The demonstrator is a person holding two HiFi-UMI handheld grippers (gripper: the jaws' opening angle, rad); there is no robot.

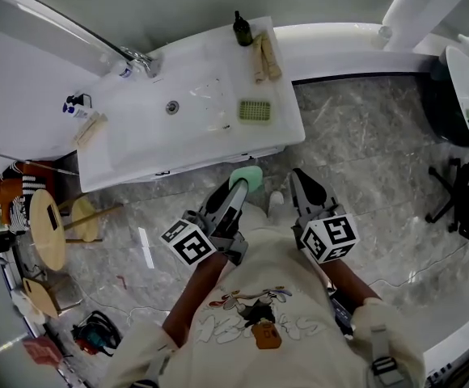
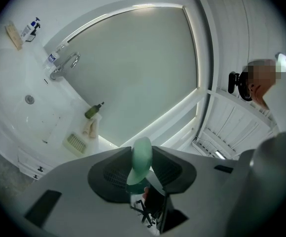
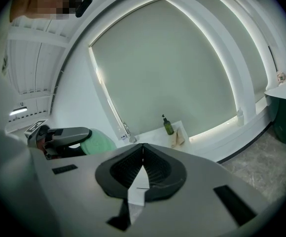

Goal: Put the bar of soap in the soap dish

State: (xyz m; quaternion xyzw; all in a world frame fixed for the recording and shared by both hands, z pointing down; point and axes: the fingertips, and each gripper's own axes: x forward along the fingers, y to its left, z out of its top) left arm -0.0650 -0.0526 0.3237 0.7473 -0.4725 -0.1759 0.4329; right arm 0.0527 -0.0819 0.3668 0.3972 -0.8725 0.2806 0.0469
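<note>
A pale green bar of soap (image 1: pixel 251 175) stands on edge between the jaws of my left gripper (image 1: pixel 241 183), which is shut on it; in the left gripper view the soap (image 2: pixel 142 154) fills the gap between the dark pads. The green slatted soap dish (image 1: pixel 254 110) lies on the white sink counter (image 1: pixel 283 128), near its right front corner, ahead of the soap and apart from it. The dish (image 2: pixel 76 142) also shows at the lower left of the left gripper view. My right gripper (image 1: pixel 301 181) hangs beside the left one, shut and empty, with its jaws (image 3: pixel 143 152) meeting at the tips.
On the counter stand a dark green bottle (image 1: pixel 242 31), rolled towels (image 1: pixel 265 57) and a tap (image 1: pixel 141 59) over the basin. A round wooden stool (image 1: pixel 48 229) stands at the left on the marble floor. A black chair (image 1: pixel 461 200) is at the right.
</note>
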